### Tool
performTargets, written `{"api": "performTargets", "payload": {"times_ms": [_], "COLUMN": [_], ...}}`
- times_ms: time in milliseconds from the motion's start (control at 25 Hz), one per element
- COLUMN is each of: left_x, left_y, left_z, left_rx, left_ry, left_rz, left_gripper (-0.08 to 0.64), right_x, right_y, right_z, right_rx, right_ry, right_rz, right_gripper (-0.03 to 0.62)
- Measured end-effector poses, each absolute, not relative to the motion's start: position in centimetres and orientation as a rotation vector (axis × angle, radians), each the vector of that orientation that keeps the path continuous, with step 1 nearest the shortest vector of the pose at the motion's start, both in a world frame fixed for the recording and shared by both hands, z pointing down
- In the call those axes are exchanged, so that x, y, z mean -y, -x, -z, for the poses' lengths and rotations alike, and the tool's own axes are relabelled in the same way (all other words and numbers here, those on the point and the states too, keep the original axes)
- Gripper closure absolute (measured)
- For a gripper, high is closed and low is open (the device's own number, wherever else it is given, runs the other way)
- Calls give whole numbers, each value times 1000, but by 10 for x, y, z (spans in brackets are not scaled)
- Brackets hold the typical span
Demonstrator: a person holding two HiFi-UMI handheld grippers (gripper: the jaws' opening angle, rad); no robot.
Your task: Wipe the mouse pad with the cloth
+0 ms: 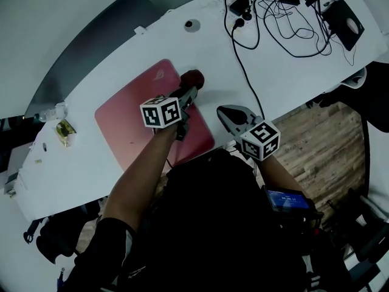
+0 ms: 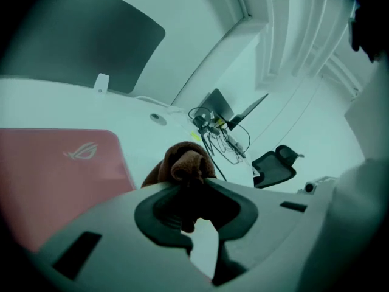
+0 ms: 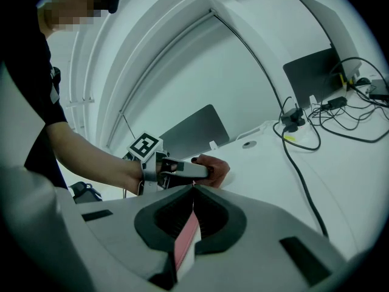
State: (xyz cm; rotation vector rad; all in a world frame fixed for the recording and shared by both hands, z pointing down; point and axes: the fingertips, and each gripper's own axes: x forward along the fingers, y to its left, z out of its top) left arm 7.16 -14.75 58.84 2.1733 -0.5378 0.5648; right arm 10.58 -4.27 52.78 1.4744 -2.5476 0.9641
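Observation:
A pink mouse pad (image 1: 134, 123) lies on the white table (image 1: 285, 78), also seen in the left gripper view (image 2: 55, 175). My left gripper (image 1: 191, 89) is shut on a bunched dark brown cloth (image 1: 193, 78) at the pad's far right corner. In its own view the cloth (image 2: 182, 163) bulges out above the left gripper (image 2: 185, 184). My right gripper (image 1: 223, 111) hovers just right of the pad, its jaws shut with tips meeting (image 3: 193, 186). A strip of the pad (image 3: 185, 242) shows through the slit below them. The right gripper view also catches the left gripper (image 3: 200, 170) and the cloth (image 3: 216, 169).
A black cable (image 1: 246, 78) runs across the table just right of both grippers, from tangled wires (image 1: 285, 17) and an adapter (image 1: 240, 5) at the far side. A round grommet (image 1: 192, 25) lies beyond the pad. A small yellow item (image 1: 64, 128) sits left. Wooden floor (image 1: 310, 139) lies right.

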Motion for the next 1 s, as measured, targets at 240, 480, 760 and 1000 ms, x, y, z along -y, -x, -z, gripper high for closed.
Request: {"api": "performTargets", "payload": {"times_ms": [240, 480, 760, 1000], "left_x": [189, 203, 205, 205], "left_y": [-33, 22, 66, 112], "left_z": [-596, -616, -617, -617], "left_rx": [715, 882, 967, 1040], "left_ry": [-2003, -1907, -1906, -1889], "left_rz": [-432, -491, -531, -533], "left_gripper": [488, 489, 488, 488], "right_x": [47, 46, 50, 53], "right_y": [-101, -89, -68, -51], "right_z": [-528, -529, -524, -522], "right_rx": [2542, 2543, 2557, 2577], "right_ry": [-1453, -1413, -1362, -1307], "right_rz": [-962, -954, -933, -912], "right_gripper": [566, 566, 566, 566]}}
